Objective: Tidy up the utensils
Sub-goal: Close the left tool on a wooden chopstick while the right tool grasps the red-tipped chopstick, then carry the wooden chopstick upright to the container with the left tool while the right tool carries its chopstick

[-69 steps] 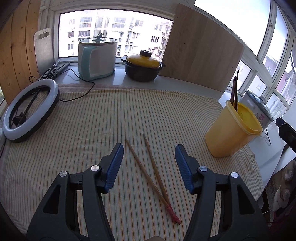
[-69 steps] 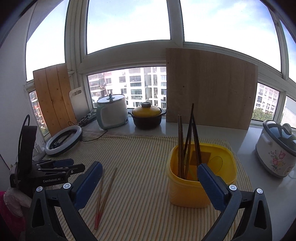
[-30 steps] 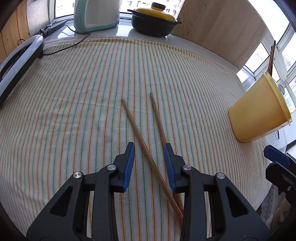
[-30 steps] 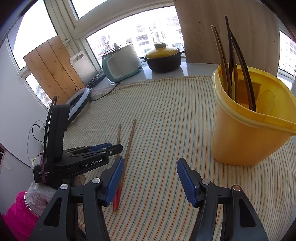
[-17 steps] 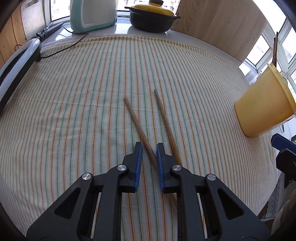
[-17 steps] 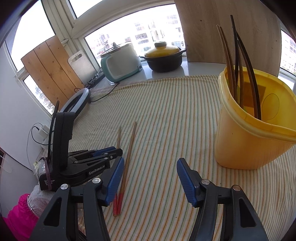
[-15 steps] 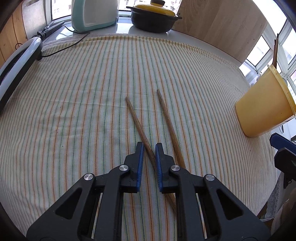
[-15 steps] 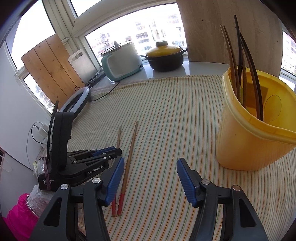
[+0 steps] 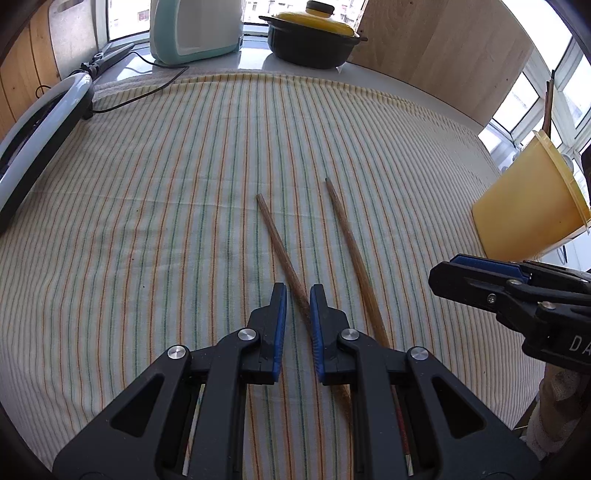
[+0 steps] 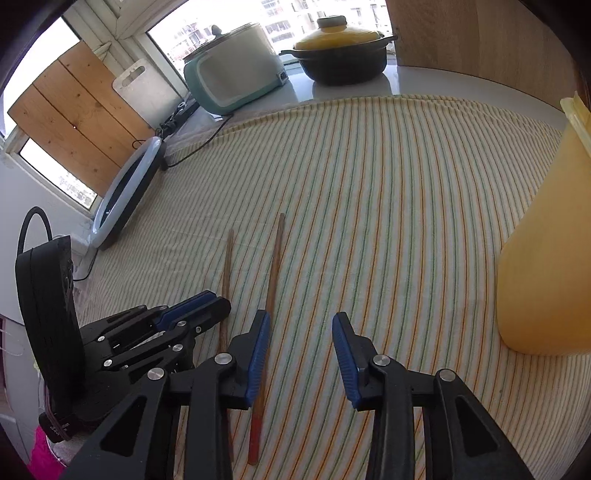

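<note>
Two brown wooden chopsticks lie on the striped cloth (image 9: 147,192). My left gripper (image 9: 294,291) is shut on the left chopstick (image 9: 277,236), its blue pads pinching the shaft low over the cloth. The right chopstick (image 9: 347,236) lies free beside it, its red end toward me. In the right wrist view the left gripper (image 10: 207,302) holds the left chopstick (image 10: 228,258). My right gripper (image 10: 300,325) is open and empty, low over the cloth, with the right chopstick (image 10: 275,258) passing under its left finger. The yellow utensil bucket (image 9: 528,206) stands at the right, and shows in the right wrist view (image 10: 550,258).
A ring light (image 9: 40,136) lies at the cloth's left edge with its cable. A teal rice cooker (image 9: 195,29) and a black pot with yellow lid (image 9: 314,37) stand on the sill behind. A wooden board (image 9: 443,48) leans at the back right.
My left gripper has closed from wide open onto the left chopstick. My right gripper has dropped low and moved left toward the right chopstick, away from the bucket.
</note>
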